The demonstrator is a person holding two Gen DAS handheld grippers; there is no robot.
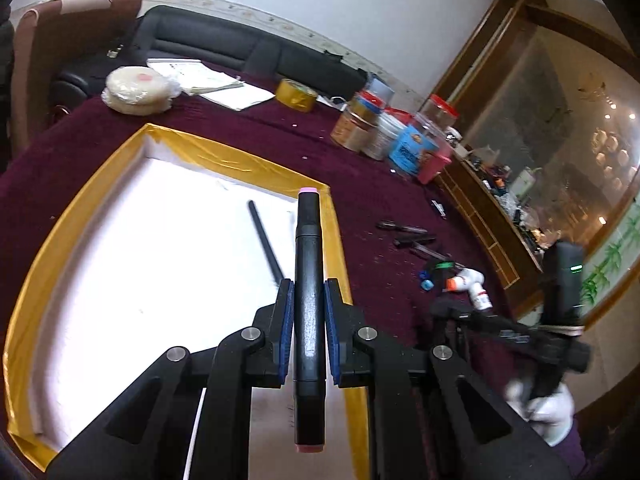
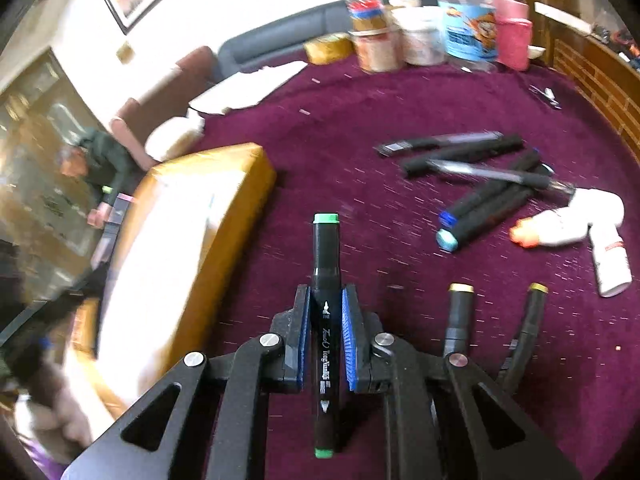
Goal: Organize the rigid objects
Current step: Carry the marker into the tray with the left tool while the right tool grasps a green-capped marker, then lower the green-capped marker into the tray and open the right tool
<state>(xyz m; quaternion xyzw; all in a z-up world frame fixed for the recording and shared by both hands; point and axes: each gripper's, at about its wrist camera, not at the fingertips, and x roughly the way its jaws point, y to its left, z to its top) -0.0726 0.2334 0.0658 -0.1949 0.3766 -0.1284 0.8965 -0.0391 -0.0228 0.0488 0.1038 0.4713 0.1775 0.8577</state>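
My left gripper (image 1: 309, 286) is shut on a black marker with pink caps (image 1: 308, 232), held lengthwise over the right edge of a white tray with a yellow taped rim (image 1: 240, 160). A thin black pen (image 1: 264, 236) lies inside the tray. My right gripper (image 2: 326, 292) is shut on a black marker with green caps (image 2: 327, 248) above the maroon cloth, to the right of the tray (image 2: 240, 168). Several more markers (image 2: 480, 204) and pens (image 2: 452, 140) lie loose on the cloth beyond it. Two yellow-capped markers (image 2: 460, 312) lie close on its right.
Two white bottles (image 2: 576, 216) lie beside the loose markers. Jars and tubs (image 2: 468, 28), a yellow tape roll (image 1: 296, 94), papers (image 1: 208, 80) and a wrapped round pack (image 1: 136, 88) stand at the far side. A wooden cabinet (image 1: 492, 216) borders the right. A white-gloved hand (image 1: 548, 408) shows.
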